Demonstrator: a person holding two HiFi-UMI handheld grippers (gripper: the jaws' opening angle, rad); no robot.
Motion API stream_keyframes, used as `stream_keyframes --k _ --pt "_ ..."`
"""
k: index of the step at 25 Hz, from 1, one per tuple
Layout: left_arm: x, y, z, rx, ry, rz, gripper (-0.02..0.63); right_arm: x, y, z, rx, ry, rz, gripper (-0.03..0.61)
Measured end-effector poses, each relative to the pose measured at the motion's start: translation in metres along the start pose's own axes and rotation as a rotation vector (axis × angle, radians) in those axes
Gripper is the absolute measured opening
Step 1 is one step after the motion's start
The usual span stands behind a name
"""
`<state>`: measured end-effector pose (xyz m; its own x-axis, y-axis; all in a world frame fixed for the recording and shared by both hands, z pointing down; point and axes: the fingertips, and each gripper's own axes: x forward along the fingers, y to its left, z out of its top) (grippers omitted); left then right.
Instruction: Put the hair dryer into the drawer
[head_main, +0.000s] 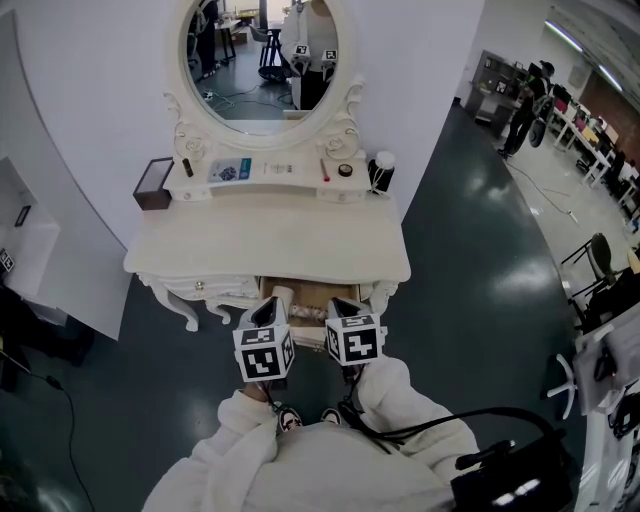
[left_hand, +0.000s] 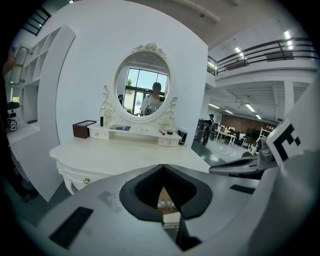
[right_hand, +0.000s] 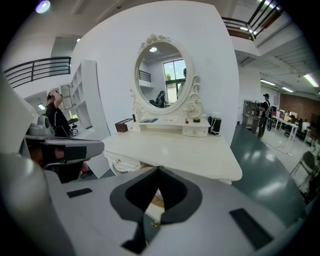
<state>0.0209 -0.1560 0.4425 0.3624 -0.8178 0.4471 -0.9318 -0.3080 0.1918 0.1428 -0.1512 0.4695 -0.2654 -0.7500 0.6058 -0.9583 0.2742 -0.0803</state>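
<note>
Two closed tongs (head_main: 280, 297) (head_main: 337, 303) above drawer (head_main: 310, 291) edge.

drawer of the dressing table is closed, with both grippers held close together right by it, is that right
Not quite. The drawer of the dressing table is pulled open; the head view shows its wooden inside. The left gripper and right gripper are indeed close together right by it.

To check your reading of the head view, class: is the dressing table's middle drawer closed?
No, the drawer stands pulled out beneath the tabletop, its wooden inside showing.
</note>
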Motion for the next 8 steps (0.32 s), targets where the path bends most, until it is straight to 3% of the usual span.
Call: stream_keyframes --k 8 --pt "0.0015 -0.0011 -0.0018 -0.004 0.003 -0.001 0.006 -0.0009 0.004 0.0031 0.0 -0.009 0.008 0.06"
